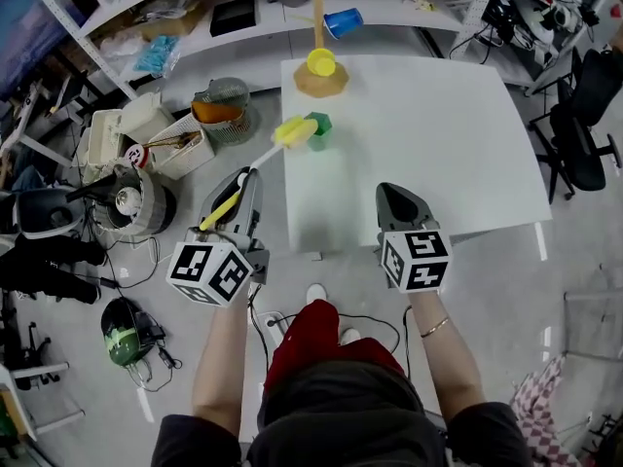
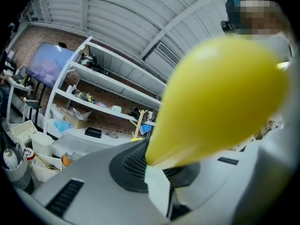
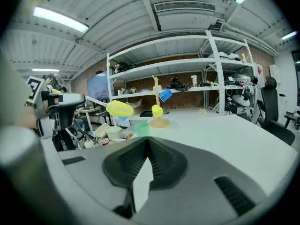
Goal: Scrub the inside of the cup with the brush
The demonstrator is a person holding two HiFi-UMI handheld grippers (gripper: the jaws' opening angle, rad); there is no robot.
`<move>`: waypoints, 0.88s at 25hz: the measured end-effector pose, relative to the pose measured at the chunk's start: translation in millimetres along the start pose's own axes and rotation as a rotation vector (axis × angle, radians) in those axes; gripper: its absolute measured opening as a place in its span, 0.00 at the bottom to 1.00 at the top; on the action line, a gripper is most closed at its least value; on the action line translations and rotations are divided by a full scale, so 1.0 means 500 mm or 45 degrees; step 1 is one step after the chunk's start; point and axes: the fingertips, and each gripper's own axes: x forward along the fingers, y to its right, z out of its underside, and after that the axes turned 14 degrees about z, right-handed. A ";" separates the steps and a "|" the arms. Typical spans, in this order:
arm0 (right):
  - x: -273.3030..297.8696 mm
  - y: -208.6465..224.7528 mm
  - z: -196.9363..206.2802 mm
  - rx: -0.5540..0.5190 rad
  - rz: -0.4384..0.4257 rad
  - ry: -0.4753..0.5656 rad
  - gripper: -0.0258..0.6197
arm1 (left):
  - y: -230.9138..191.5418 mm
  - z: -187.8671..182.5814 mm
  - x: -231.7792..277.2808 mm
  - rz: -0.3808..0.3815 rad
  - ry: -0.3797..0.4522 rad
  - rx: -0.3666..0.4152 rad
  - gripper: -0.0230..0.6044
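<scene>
Held out forward side by side, the left gripper point(image 1: 249, 177) is clamped on the brush point(image 1: 294, 131) handle, while the right gripper point(image 1: 393, 193) has its jaws closed on nothing.

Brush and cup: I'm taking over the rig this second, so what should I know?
Left gripper: shut on the brush handle.
Right gripper: shut, empty, over the table's near edge.
Green cup: upright on the table. The brush head is raised beside it, not inside.
Done: brush picked up.
Left: probably steady the cup with the right gripper, then scrub its inside.
</scene>
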 end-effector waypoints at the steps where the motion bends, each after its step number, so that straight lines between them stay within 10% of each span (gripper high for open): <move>1: -0.020 0.004 0.001 0.000 -0.003 0.010 0.07 | 0.015 0.002 -0.011 -0.007 -0.001 0.006 0.11; 22: -0.353 0.033 0.116 0.074 -0.020 0.038 0.07 | 0.321 0.065 -0.198 -0.011 -0.075 0.085 0.11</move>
